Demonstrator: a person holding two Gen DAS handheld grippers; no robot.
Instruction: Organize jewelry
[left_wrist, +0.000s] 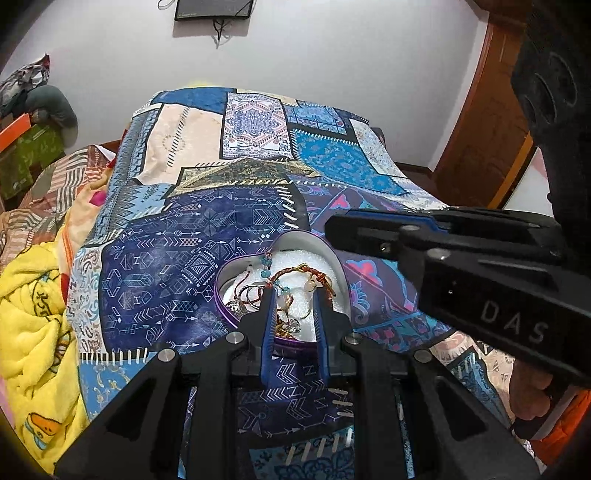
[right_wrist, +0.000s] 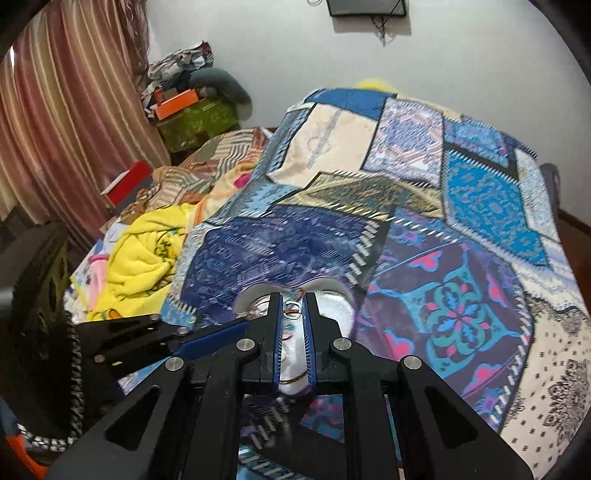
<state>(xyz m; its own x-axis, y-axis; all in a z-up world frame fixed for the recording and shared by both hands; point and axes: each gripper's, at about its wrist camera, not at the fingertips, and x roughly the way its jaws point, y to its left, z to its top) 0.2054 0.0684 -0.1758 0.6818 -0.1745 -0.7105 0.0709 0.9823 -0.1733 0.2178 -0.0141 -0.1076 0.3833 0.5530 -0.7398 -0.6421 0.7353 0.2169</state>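
Observation:
A purple heart-shaped box (left_wrist: 227, 295) with a white lining sits on the patchwork bedspread and holds a tangle of bracelets, beads and rings (left_wrist: 284, 291). My left gripper (left_wrist: 295, 295) is open, its blue-edged fingertips over the near part of the box, around the jewelry. My right gripper (right_wrist: 294, 301) hovers over the same box (right_wrist: 338, 317), jaws narrowly apart, with small rings (right_wrist: 292, 309) between the tips; whether they grip one is unclear. The right gripper's body also shows in the left wrist view (left_wrist: 461, 266), just right of the box.
The blue patchwork bedspread (left_wrist: 177, 236) covers the bed. A yellow blanket (left_wrist: 33, 314) and crumpled sheets lie at left. Boxes and clothes are piled by the curtain (right_wrist: 192, 110). A wooden door (left_wrist: 480, 129) stands at right.

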